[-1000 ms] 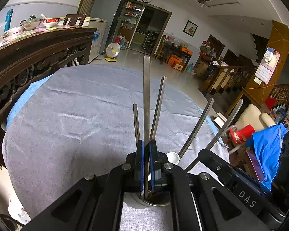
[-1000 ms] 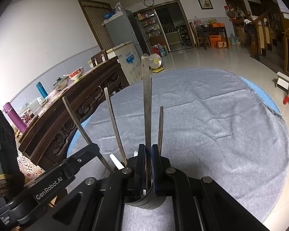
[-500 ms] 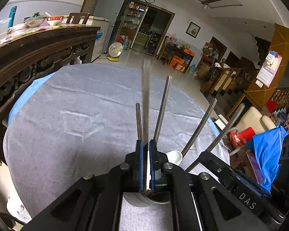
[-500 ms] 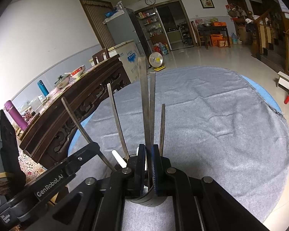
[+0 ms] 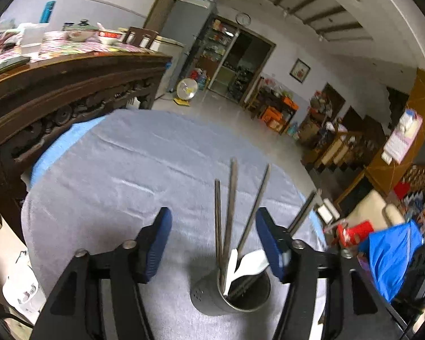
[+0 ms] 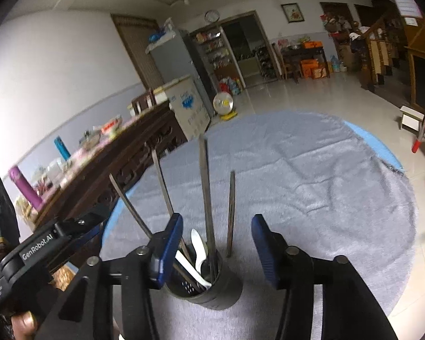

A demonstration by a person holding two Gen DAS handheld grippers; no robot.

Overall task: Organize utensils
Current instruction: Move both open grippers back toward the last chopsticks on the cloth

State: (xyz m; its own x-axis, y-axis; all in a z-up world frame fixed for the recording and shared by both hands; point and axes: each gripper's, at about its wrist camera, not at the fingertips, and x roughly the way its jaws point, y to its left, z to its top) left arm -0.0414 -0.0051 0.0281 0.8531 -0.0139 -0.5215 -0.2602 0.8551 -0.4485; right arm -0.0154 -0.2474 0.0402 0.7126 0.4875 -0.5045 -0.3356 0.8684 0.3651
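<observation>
on the grey tablecloth (image 5: 104,175) a steel utensil holder (image 5: 209,297) stands at 6 o'clock with metal chopsticks (image 5: 231,206) and white spoons (image 6: 198,245); left gripper (image 5: 214,250) and right gripper (image 6: 216,248) both gape empty, carved sideboard (image 5: 56,96) at 10 o'clock.

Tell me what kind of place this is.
Most likely the main room of a lived-in home. A round cloth-covered table holds a metal utensil holder. Beyond it stand a refrigerator, a carved wooden sideboard loaded with dishes, and a wall clock.
</observation>
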